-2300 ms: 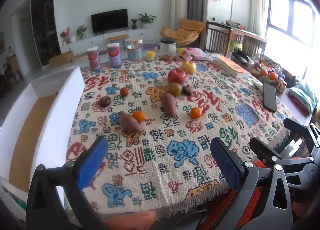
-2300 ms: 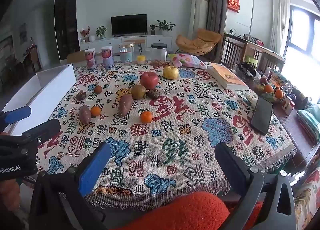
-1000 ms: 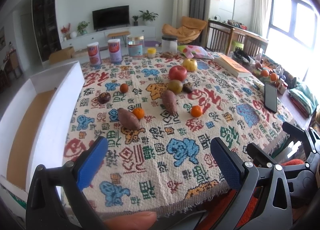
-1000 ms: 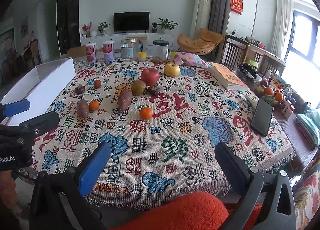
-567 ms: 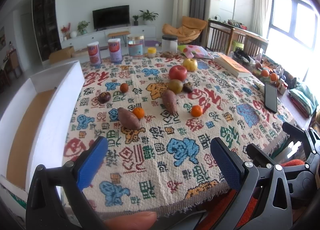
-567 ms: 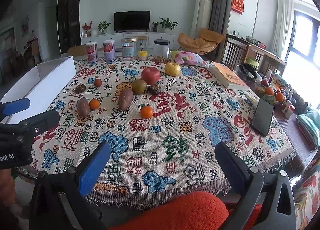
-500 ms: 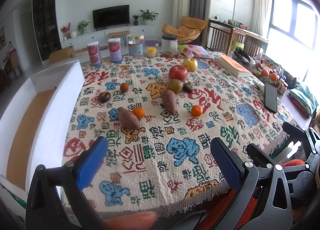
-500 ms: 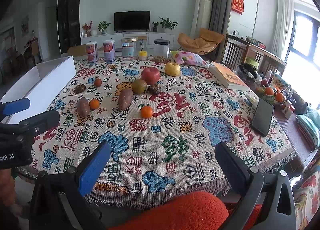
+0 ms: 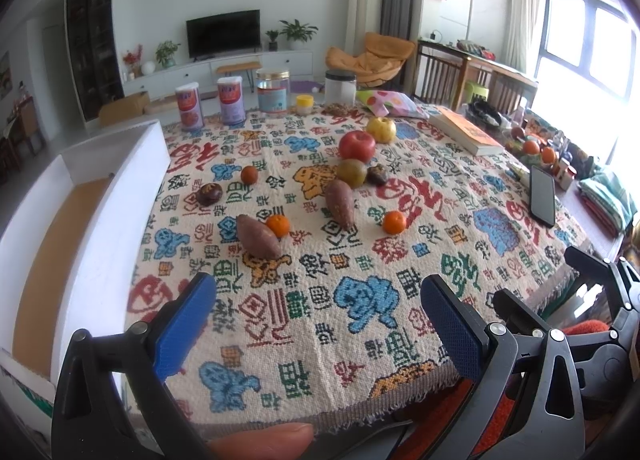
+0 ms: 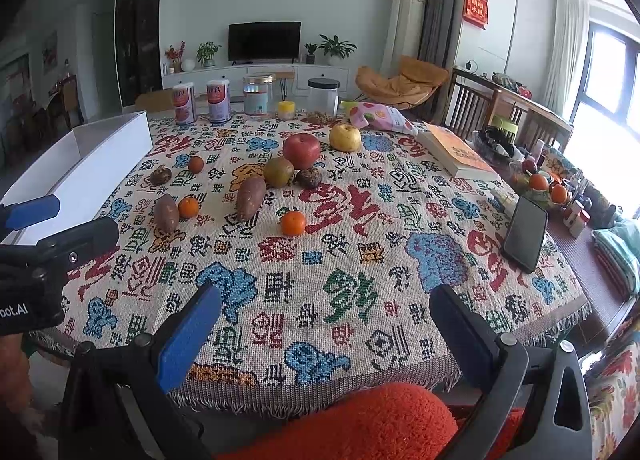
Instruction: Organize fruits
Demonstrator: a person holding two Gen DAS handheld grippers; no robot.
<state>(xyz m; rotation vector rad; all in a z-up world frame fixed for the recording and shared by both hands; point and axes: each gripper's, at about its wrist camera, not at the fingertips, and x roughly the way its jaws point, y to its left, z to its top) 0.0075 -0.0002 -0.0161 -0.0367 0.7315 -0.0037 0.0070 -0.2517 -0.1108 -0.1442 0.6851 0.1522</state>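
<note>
Living room behind, with a television on a low white cabinet, potted plants, and an orange lounge chair. Nearly unchanged from a couple of seconds ago: same fruit in the same spots, both views only shifted a touch closer to the table.

Filling most of both views, a table under a woven cloth (image 9: 360, 300) patterned with red, blue and green characters. Along the table's left edge, a long white box (image 9: 120, 212) with a brown floor, nothing in it.

At the bottom of the left wrist view, the left gripper (image 9: 316, 324), blue pads spread wide apart, holding nothing, hovering over the near edge of the cloth; a fingertip visible below it. Likewise the right gripper (image 10: 324, 328), wide apart and holding nothing, above an orange-red sleeve (image 10: 352, 420).

On the right half of the cloth, an orange book (image 10: 456, 156) and a black phone (image 10: 526, 238).

At the far edge, two pink-labelled cans (image 10: 184, 103), a glass jar, a dark-lidded jar and a pink snack bag (image 10: 378, 118).

Scattered mid-table, well apart from both grippers: red apple (image 10: 302, 150), yellow apple (image 10: 345, 137), green-brown round fruit (image 10: 279, 171) just in front of the red apple, with a dark knobbly fruit (image 10: 308, 178) beside it. Two sweet potatoes: one central (image 10: 250, 193), one further left (image 10: 166, 213) touching a small orange (image 10: 188, 207). Another orange (image 10: 293, 223) alone toward the middle. Near the box, a dark round fruit (image 10: 160, 175) and a small reddish-orange one (image 10: 195, 164).
</note>
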